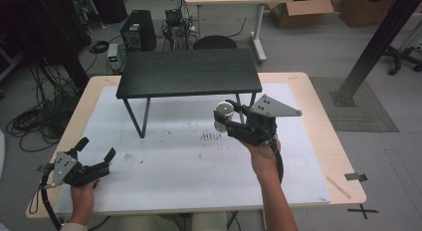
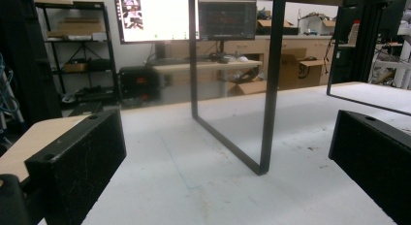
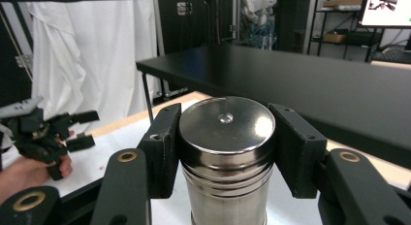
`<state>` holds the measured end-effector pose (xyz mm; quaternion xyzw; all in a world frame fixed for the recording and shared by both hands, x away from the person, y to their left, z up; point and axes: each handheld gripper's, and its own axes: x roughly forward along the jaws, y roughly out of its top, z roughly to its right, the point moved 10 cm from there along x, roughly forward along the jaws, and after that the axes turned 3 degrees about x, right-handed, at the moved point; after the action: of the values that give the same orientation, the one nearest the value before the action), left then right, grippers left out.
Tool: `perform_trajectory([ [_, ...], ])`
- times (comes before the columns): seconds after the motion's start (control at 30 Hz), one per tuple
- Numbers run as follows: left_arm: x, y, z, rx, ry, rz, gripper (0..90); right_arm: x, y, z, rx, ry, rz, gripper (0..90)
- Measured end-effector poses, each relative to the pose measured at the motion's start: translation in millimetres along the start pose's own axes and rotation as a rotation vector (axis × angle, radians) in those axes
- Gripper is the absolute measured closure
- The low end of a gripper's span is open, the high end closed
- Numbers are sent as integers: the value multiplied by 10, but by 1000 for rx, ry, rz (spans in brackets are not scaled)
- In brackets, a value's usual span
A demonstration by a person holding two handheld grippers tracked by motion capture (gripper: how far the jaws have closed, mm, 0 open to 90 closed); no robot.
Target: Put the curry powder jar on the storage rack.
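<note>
A shiny steel canister (image 3: 226,152) with a flat round lid stands upright between the pads of my right gripper (image 3: 226,147), which is shut on it just under the lid. In the high view the canister (image 1: 224,116) hangs above the white mat, in front of the right leg of the small black table (image 1: 189,71), with the right gripper (image 1: 225,119) pointing left. My left gripper (image 1: 95,150) rests at the mat's near left corner, open and empty. Its wide-apart black jaws frame the table's metal leg (image 2: 266,113) in the left gripper view. The left gripper (image 3: 82,130) also shows far off in the right gripper view.
The white mat (image 1: 189,161) covers a light wooden tabletop (image 1: 323,136). The black table's top (image 3: 300,84) lies level with the canister's lid just beyond it. Dark scuff marks (image 1: 210,136) dot the mat's middle. Cables, a computer tower and boxes sit on the floor behind.
</note>
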<state>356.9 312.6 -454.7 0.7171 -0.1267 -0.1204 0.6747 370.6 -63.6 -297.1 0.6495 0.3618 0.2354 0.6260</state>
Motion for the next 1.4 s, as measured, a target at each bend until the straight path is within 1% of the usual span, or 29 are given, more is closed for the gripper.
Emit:
perform_trajectory([
  [0.03,0,-1,0,0,0,-1,2,19,80,-6,0,12,7,483],
  [0.07,1,-1,1,0,0,0,2,30,118,-8,1,18,10,483],
  [0.1,0,0,0,0,0,-1,2,30,118,-8,1,18,10,483],
  [0.33,1,-1,0,0,0,-1,2,113,364,-27,-21,36,16,483],
  [0.47,1,-1,0,0,0,-1,3,168,481,-37,-37,43,17,483],
  [0.6,1,0,0,0,0,0,2,218,584,-46,-42,52,24,483],
  [0.8,0,0,0,-1,0,0,2,310,719,-26,-44,60,29,483],
  [1.03,1,-1,0,-1,0,-1,2,457,876,2,-55,64,30,483],
  [1.4,2,-1,-1,-1,-1,-1,3,722,1029,40,-69,66,20,483],
])
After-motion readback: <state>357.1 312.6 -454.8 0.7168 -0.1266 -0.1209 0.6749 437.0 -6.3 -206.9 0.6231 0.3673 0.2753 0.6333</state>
